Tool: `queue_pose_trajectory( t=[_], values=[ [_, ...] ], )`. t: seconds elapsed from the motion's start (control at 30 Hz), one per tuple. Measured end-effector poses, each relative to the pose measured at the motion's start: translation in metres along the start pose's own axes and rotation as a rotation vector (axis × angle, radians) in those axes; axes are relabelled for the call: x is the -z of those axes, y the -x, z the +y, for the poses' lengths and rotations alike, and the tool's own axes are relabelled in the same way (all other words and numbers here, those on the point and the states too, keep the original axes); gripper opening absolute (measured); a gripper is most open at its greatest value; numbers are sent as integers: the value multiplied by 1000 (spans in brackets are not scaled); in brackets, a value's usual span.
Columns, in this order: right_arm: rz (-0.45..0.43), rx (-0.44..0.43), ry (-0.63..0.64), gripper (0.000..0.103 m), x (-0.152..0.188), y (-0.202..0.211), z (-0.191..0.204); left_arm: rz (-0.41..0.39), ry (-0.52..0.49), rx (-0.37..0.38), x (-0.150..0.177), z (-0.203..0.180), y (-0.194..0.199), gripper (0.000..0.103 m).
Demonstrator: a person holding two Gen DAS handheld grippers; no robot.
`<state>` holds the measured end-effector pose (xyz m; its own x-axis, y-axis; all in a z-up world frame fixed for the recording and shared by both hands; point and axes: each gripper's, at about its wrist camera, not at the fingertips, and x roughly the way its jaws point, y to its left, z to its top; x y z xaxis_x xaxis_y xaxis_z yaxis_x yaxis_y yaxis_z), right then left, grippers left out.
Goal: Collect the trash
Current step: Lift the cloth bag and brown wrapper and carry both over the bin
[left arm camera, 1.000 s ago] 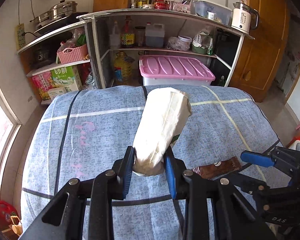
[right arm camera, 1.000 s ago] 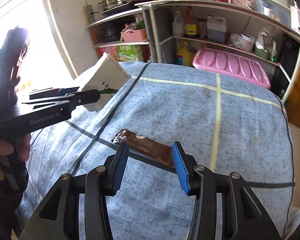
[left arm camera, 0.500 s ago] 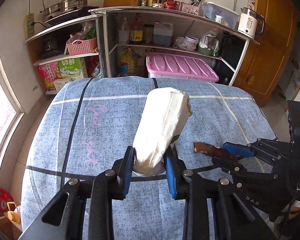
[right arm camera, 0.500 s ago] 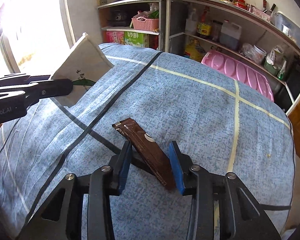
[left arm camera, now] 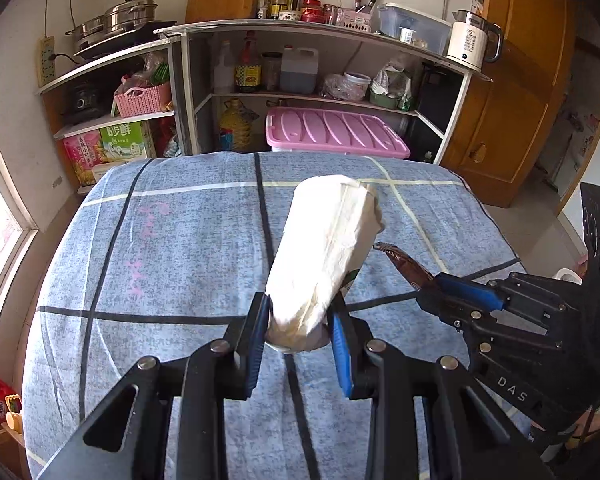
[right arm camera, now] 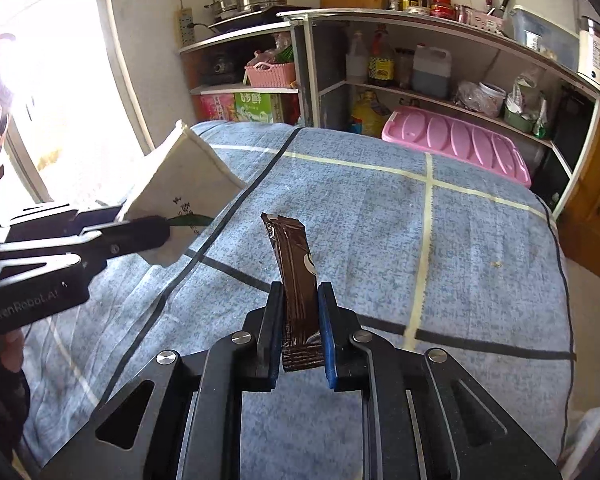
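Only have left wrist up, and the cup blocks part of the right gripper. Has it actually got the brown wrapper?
Observer: Yes. The right wrist view shows the right gripper shut on the brown wrapper, with both pads against it.
Operator: Off the cloth?
Observer: Yes. It stands up out of the jaws, clear of the blue cloth.
Operator: Touching the cup?
Observer: No. The white paper cup, held in the left gripper, sits off to the wrapper's left with a gap between them.

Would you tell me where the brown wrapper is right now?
The brown wrapper is clamped in the right gripper, lifted above the blue bedcover.
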<state>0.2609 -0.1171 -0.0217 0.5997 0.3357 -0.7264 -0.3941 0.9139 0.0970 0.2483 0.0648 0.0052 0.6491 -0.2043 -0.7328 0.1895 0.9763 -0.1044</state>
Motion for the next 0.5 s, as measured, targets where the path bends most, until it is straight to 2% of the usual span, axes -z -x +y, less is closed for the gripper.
queue_pose_trajectory(
  t=[0.2, 0.5],
  values=[
    [-46, 36, -84, 17, 16, 50, -22, -33, -29, 52, 9, -47, 19, 32],
    [-108, 129, -183, 17, 54, 123, -62, -70, -126, 140, 18, -126, 46, 32]
  ],
)
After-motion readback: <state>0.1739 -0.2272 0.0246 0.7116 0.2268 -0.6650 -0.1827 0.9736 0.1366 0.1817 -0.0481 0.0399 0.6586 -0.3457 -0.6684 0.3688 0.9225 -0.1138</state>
